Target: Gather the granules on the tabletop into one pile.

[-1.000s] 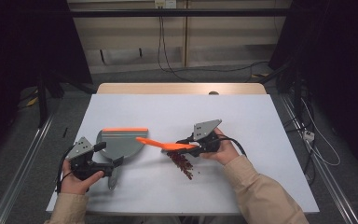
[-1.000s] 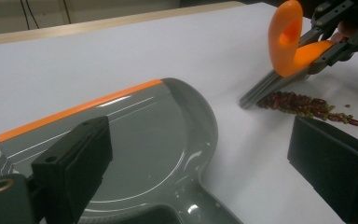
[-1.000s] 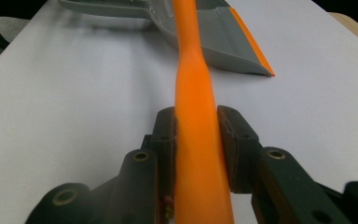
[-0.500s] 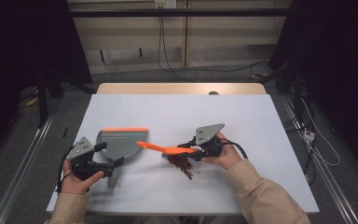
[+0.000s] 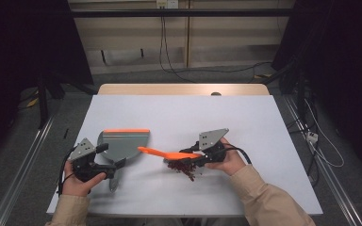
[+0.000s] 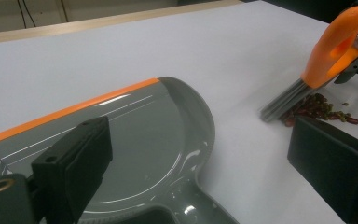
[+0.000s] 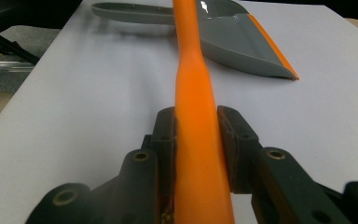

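A grey dustpan [image 5: 122, 143] [image 6: 135, 135] [image 7: 233, 37] with an orange lip lies on the white table [image 5: 179, 113] at the left. My left gripper [image 5: 111, 156] [image 6: 200, 154] is open, its jaws wide apart on either side of the pan's neck and not pressing it. My right gripper [image 5: 188, 155] [image 7: 198, 126] is shut on the handle of an orange brush [image 5: 158, 152] [image 6: 335, 46] [image 7: 193, 88]. The handle points toward the pan. Its grey bristles [image 6: 284, 100] rest against a small pile of red-brown bits [image 5: 185, 170] [image 6: 321, 107].
The white sheet runs wide and bare behind and to the right of both hands. A wooden strip [image 5: 184, 89] edges the far side. Cables [image 5: 311, 136] lie on the floor at the right, and a metal rail [image 5: 14, 188] runs along the left.
My right gripper and the brush have drifted slightly toward the near edge. The left gripper and the dustpan have stayed put.
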A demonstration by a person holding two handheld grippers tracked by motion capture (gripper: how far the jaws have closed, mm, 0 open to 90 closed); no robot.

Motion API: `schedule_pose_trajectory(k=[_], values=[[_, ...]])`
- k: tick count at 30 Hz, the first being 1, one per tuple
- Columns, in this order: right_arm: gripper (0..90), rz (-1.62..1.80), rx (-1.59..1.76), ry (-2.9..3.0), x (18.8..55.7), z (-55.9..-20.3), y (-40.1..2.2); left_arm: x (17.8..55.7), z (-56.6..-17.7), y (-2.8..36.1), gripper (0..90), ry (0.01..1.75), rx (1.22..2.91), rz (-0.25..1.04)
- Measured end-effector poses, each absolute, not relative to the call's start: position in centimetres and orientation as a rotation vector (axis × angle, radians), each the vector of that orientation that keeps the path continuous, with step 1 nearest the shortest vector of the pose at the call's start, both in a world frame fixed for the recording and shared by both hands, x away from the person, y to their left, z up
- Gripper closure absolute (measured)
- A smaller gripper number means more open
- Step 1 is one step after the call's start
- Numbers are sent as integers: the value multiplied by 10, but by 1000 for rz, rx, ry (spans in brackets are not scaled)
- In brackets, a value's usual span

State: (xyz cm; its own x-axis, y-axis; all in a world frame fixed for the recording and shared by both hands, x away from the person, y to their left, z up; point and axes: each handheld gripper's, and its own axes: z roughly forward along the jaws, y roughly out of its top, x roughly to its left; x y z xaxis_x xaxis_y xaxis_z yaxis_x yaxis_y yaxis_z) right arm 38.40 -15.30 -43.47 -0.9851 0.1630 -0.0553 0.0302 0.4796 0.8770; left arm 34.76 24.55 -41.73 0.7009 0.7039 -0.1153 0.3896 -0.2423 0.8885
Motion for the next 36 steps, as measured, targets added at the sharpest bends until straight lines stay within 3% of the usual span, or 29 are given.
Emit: schedule_pose_trajectory(k=[22,36], values=[[712,1604,452,2421,386,-429,-164,348,-417,245,64,853,1865,374],[712,1467,850,2153,344,-431,-190,347,-417,243,64,844,1870,373]])
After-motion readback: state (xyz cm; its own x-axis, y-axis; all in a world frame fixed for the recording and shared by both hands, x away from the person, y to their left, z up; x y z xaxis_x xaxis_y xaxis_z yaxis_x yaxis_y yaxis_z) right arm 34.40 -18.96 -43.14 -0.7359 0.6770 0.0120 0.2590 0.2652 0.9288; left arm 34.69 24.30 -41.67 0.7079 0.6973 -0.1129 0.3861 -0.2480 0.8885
